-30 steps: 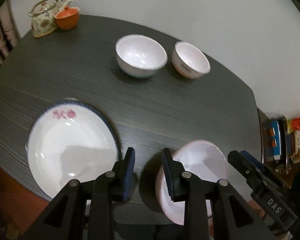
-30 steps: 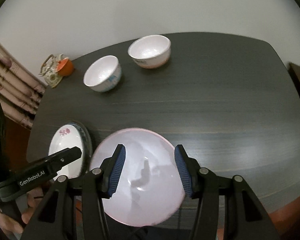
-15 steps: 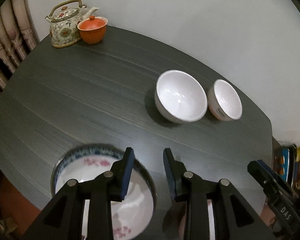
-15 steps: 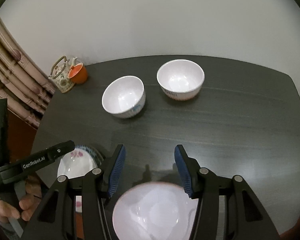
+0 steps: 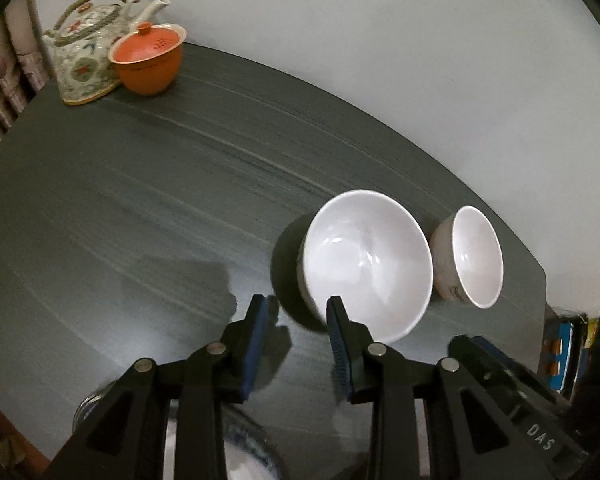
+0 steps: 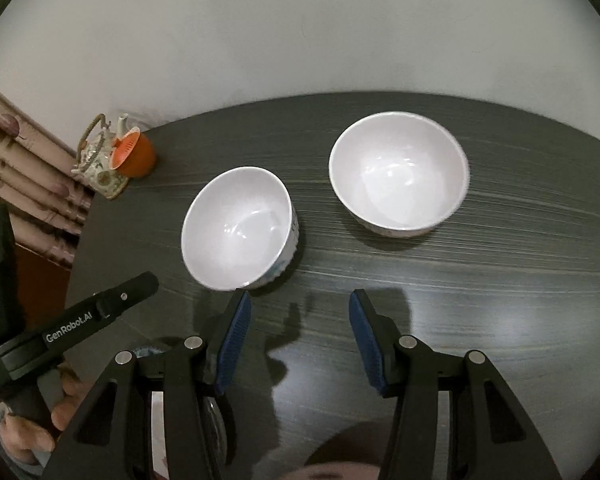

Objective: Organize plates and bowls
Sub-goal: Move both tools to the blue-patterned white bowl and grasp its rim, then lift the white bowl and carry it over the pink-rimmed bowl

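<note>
Left wrist view: my left gripper (image 5: 296, 312) hangs over a dark, wood-grained worktop (image 5: 140, 208) set against a plain white wall (image 5: 380, 40), its fingers (image 5: 256, 332) a little apart with nothing between them. Two white bowls stand upright just ahead, the big bowl (image 5: 368, 260) beside the right finger and the small bowl (image 5: 476, 256) close at its far side. A flowered teapot (image 5: 84, 60) and an orange lidded cup (image 5: 148, 60) touch at the far left corner. From the right wrist, my right gripper (image 6: 300, 320) is partly open and empty, short of both bowls; pleated curtains (image 6: 20, 168) hang at the left, and a hand (image 6: 28, 428) grips the left tool. A second ago both grippers were back over the near edge, above the blue-rimmed plate and a white dish; now the bowls fill the middle of each view, only a sliver of that plate (image 5: 256, 456) shows under my left gripper, and the dish (image 6: 340, 456) sits at the bottom edge.
</note>
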Tool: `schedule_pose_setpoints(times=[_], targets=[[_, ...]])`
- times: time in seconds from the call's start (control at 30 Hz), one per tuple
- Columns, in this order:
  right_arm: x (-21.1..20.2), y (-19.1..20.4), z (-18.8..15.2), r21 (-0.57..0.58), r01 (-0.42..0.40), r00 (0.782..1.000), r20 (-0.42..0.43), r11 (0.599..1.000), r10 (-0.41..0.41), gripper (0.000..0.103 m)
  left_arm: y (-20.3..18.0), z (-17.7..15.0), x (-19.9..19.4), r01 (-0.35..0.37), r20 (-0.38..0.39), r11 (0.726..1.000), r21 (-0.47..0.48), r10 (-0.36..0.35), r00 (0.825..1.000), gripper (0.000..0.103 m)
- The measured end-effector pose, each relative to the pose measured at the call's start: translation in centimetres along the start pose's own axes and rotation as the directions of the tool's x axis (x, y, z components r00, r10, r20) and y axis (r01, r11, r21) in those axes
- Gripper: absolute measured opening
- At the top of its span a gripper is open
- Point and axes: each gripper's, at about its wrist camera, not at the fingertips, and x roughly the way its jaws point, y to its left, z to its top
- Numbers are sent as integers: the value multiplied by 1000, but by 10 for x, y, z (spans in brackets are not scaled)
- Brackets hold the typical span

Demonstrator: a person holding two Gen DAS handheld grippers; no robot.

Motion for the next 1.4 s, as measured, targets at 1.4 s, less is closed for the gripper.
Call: schedule_pose_setpoints(times=[1.4], targets=[[21, 11, 7, 4, -45, 998, -51, 999, 45, 20, -41, -27, -10, 9, -8, 994, 113, -8, 1000, 14]])
